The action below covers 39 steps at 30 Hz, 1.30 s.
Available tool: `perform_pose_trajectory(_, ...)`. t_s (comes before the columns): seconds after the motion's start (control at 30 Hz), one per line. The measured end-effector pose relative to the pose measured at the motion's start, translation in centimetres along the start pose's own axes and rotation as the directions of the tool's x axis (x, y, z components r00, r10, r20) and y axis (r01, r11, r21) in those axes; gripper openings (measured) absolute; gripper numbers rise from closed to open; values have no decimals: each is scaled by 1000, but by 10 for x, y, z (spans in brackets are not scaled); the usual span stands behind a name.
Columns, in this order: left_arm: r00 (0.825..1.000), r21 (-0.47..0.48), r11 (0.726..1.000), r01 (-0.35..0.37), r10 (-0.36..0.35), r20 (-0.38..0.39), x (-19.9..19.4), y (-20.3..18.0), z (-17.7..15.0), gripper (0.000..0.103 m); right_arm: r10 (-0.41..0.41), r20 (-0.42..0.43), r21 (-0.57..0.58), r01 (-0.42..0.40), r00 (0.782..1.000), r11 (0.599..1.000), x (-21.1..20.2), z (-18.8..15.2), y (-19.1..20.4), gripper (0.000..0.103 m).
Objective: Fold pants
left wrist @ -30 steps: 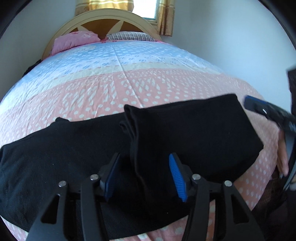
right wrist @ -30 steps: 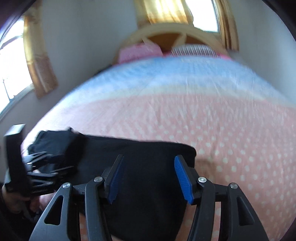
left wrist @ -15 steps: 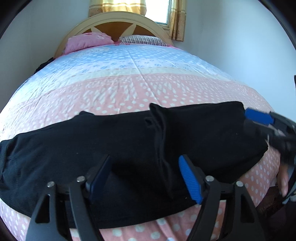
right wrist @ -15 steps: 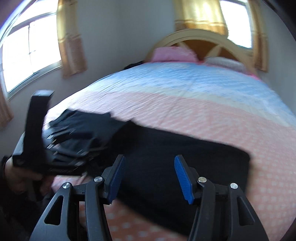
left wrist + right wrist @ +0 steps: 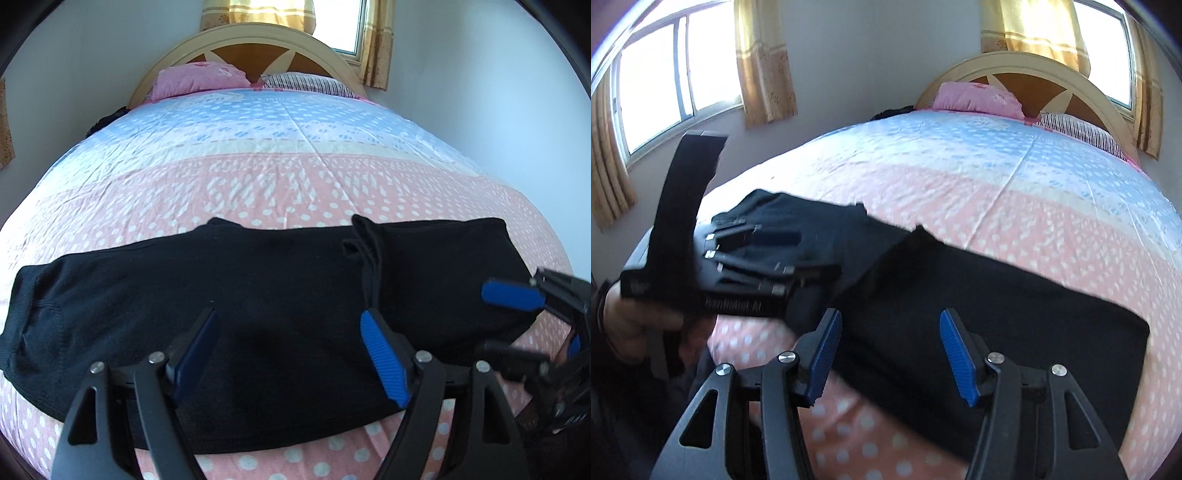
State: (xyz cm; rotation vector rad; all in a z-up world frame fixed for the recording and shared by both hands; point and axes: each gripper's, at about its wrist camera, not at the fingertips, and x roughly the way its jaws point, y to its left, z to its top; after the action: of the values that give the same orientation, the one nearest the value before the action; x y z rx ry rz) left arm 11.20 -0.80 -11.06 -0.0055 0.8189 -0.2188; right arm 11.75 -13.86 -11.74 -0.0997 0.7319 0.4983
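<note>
Left gripper [image 5: 288,354]: it is hovering over the near edge of the pants, blue-padded fingers [image 5: 384,358] spread wide apart, nothing between them but air above the black cloth.
Right gripper [image 5: 886,350]: it is hanging over the folded end of the pants, jaws parted just as widely, gripping nothing.
Right gripper from the other side: in the left wrist view it is showing at the pants' right end, one blue pad stretched out above the cloth; contact cannot be told.
Left gripper from the other side: in the right wrist view it is appearing as a blurred black body held in the person's hand [image 5: 631,325], sitting over the far end of the pants.
Pants [image 5: 221,302]: black, lying flat in a long band across the near part of the bed [image 5: 295,177], on the pink dotted stretch of the cover.
Fold: the right-hand portion is lying doubled over on top of the pants, its bunched edge running across the cloth just beyond the left gripper's right finger.
Waist end: the ribbed band is sitting at the pants' left end.
Pillows [image 5: 199,79]: one pink, one striped, resting well beyond the pants against the headboard [image 5: 258,37].
Curtains [image 5: 764,62]: yellow, hanging at the windows [image 5: 665,74] past the headboard and off the pants' left side.
</note>
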Motion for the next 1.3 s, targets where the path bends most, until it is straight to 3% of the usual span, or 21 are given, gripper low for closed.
perform_pose_trajectory(0.1,1000,-6,1000,-17,17,0,-1,9,0,81,6,-7,2,-6,1000,1000,23,10,10,58)
perform_pose_trajectory(0.17,999,-8,999,-38,38,8,-4,18,1,81,30,-55,5,-30,998,1000,43,10,14,58)
perform_pose_trajectory(0.2,999,-6,999,-51,51,12,-5,23,0,81,51,-120,0,-51,991,999,58,8,17,58)
perform_pose_trajectory(0.3,994,20,994,-109,109,17,-9,42,2,81,-5,-89,-65,-1,996,998,56,5,29,58)
perform_pose_trajectory(0.47,961,24,961,-276,275,37,-24,108,4,81,4,-6,-69,-4,1000,998,19,6,33,58)
perform_pose_trajectory(0.6,919,-87,915,-393,394,-3,-33,184,-7,81,-10,18,-65,11,1000,998,-3,-3,29,58)
perform_pose_trajectory(0.7,928,-207,906,-370,369,-43,-36,226,-22,81,-21,24,-33,22,999,999,-11,-7,25,58)
perform_pose_trajectory(0.8,966,-340,904,-258,253,-61,-34,250,-38,78,-22,23,-14,22,999,1000,-14,-11,22,58)
perform_pose_trajectory(0.87,980,-389,900,-196,191,-52,-29,256,-45,73,-34,25,-14,35,999,999,-19,-17,22,58)
perform_pose_trajectory(0.93,980,-395,898,-193,195,-36,-30,250,-45,72,-44,25,-9,44,999,999,-20,-20,21,59)
perform_pose_trajectory(1.03,984,-402,900,-171,175,-26,-31,244,-45,61,-50,32,13,50,998,999,-22,-23,17,59)
perform_pose_trajectory(1.3,985,-389,907,-165,171,-20,-24,243,-45,57,-61,50,79,57,997,995,-26,-24,4,59)
